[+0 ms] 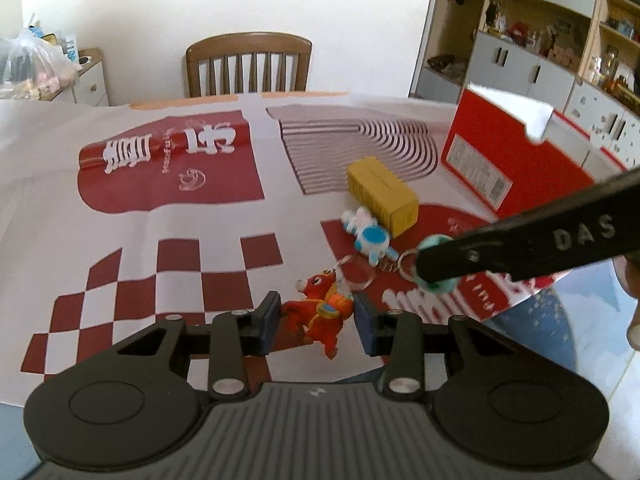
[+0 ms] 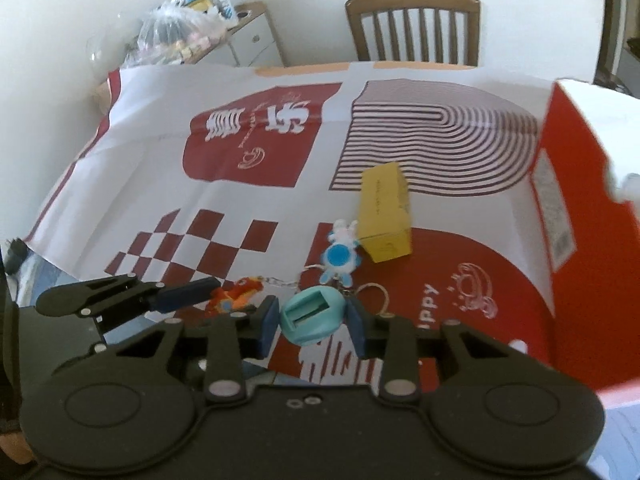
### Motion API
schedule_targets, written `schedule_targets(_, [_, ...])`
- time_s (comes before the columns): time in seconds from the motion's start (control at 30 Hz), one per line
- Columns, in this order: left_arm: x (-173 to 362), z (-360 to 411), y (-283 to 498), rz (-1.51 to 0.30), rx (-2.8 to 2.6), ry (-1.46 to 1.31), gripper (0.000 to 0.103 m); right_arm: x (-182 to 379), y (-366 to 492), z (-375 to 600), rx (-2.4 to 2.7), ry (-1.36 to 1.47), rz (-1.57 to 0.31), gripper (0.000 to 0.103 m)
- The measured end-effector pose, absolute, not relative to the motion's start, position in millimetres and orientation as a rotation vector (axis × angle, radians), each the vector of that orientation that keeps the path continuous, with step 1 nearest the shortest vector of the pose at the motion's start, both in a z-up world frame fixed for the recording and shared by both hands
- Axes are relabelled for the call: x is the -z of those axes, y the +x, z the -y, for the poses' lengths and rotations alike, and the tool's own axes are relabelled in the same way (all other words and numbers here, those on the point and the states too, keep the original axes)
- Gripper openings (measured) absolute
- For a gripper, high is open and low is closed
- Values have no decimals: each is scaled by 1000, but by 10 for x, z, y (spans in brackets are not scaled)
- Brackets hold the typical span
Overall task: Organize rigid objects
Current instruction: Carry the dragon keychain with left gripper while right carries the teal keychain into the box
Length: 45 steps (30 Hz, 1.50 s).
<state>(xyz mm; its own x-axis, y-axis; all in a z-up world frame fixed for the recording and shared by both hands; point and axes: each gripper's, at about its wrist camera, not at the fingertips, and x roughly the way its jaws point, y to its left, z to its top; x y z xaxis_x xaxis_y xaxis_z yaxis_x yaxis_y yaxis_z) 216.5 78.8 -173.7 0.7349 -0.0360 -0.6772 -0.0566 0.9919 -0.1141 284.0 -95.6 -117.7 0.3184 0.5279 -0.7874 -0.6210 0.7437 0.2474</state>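
Observation:
My left gripper (image 1: 316, 320) is shut on a red and orange animal keychain (image 1: 320, 312) near the table's front edge, one pad on each side of it; its clear ring (image 1: 356, 276) lies beyond. In the right wrist view my right gripper (image 2: 312, 316) is shut on a teal plastic piece (image 2: 310, 314). A ring and short chain link that piece to a blue and white bunny keychain (image 1: 370, 238) lying on the sheet. In the left wrist view a black finger (image 1: 500, 252) of the right gripper comes in from the right. A yellow block (image 1: 382, 196) lies just behind the bunny.
A red and white box (image 1: 512, 160) stands open at the right, close to the yellow block. A white sheet with red patterns (image 1: 180, 208) covers the table. A wooden chair (image 1: 248, 64) stands at the far edge, shelves (image 1: 540, 40) to the right. A hand (image 1: 634, 300) shows at the right edge.

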Motion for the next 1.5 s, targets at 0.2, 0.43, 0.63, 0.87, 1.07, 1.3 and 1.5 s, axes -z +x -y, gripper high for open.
schedule_targets(0.2, [1490, -745, 2114, -707, -7, -139, 39, 941, 2793, 1198, -717, -72, -951, 36])
schedule_targets(0.43, [1144, -608, 2077, -669, -2, -130, 39, 675, 2764, 1506, -668, -70, -904, 36])
schedule_targets(0.63, [871, -425, 2093, -649, 8, -117, 39, 483, 2772, 1816, -639, -50, -855, 36])
schedule_targets(0.87, [632, -93, 2167, -624, 33, -93, 39, 359, 2828, 2194, -613, -36, -816, 36])
schedule_targets(1.07, [426, 232, 2317, -591, 51, -65, 39, 271, 2958, 2539, -597, -32, -783, 36])
schedule_targets(1.3, [262, 667, 2593, -573, 83, -40, 39, 228, 3186, 2944, -577, -24, -760, 36])
schedule_targets(1.5, [231, 1020, 2847, -569, 105, -30, 39, 255, 3409, 3275, -556, -27, -761, 36])
